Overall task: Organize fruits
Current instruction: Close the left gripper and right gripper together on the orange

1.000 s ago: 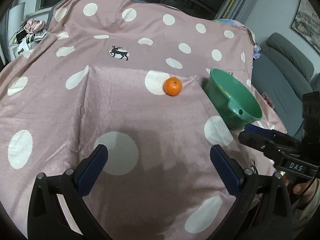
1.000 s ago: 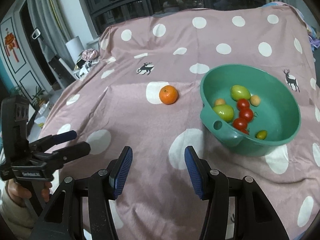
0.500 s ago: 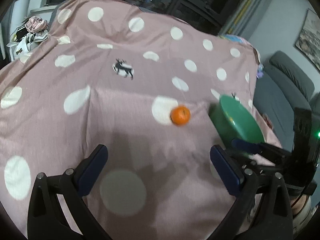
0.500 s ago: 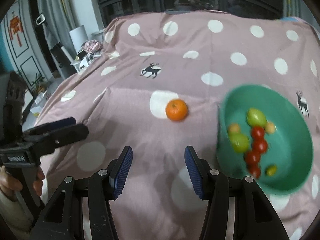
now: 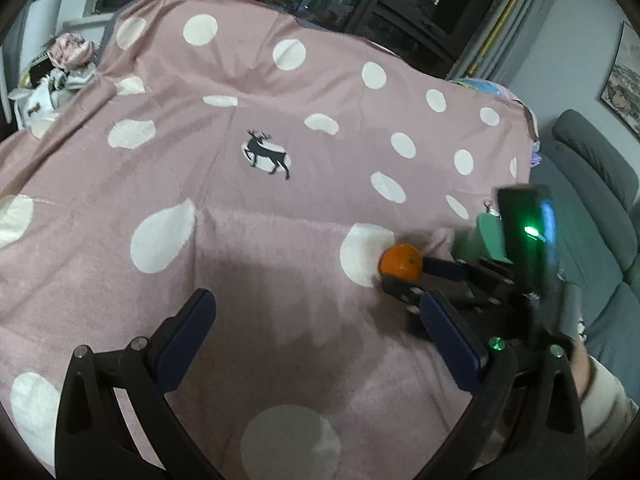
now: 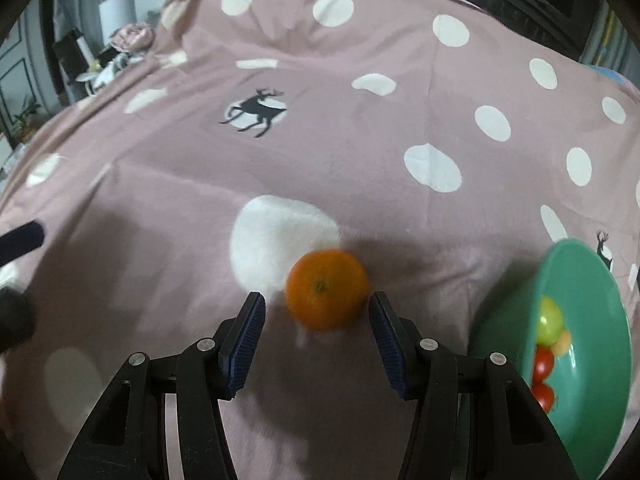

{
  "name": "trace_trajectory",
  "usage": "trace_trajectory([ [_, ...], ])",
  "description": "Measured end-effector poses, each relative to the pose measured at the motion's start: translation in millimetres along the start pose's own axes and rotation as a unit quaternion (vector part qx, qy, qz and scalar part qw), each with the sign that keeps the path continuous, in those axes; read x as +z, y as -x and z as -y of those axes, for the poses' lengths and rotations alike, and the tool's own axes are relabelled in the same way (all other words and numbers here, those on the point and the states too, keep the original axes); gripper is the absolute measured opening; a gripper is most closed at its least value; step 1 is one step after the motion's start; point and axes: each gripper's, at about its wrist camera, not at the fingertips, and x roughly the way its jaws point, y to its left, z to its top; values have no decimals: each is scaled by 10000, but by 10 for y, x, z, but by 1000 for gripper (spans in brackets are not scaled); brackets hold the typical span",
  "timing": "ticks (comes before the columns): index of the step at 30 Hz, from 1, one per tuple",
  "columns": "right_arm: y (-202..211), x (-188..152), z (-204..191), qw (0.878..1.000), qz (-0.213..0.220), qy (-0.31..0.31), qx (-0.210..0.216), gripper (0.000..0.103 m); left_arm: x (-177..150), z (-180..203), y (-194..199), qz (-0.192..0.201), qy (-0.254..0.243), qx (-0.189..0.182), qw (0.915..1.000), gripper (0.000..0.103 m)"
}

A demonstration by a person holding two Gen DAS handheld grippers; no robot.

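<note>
An orange lies on the pink dotted cloth, at the edge of a white dot. My right gripper is open, its blue pads either side of the orange's near half, not pressing on it. The left wrist view shows the same orange with the right gripper reaching it from the right. My left gripper hangs open and empty over bare cloth, left of the orange. The green bowl at the right holds green fruits and red tomatoes.
The cloth drapes over a raised surface and falls off at the back. A grey sofa stands to the right. Cluttered items sit at the far left. The left gripper's fingertip shows at the right wrist view's left edge.
My right gripper has moved forward and down to the orange, which now sits between its fingertips. The bowl has slid to the right edge of its view. My left gripper shifted sideways, still open.
</note>
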Motion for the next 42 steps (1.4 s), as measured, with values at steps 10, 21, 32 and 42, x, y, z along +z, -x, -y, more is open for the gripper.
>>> trace_trajectory([
  [10, 193, -282, -42, 9931, -88, 29, 1165, 45, -124, 103, -189, -767, 105, -815, 9937, 102],
  [21, 523, -954, -134, 9846, -233, 149, 1725, 46, -433, 524, -374, -1632, -544, -1202, 9777, 91],
  [32, 531, -1000, -55, 9841, -60, 67, 1773, 50, -520, 647, -486, -1787, -710, -1407, 9712, 60],
  [42, 510, -976, -41, 9850, -25, 15, 1726, 51, -505, 614, -558, -1783, -602, -1358, 9727, 43],
])
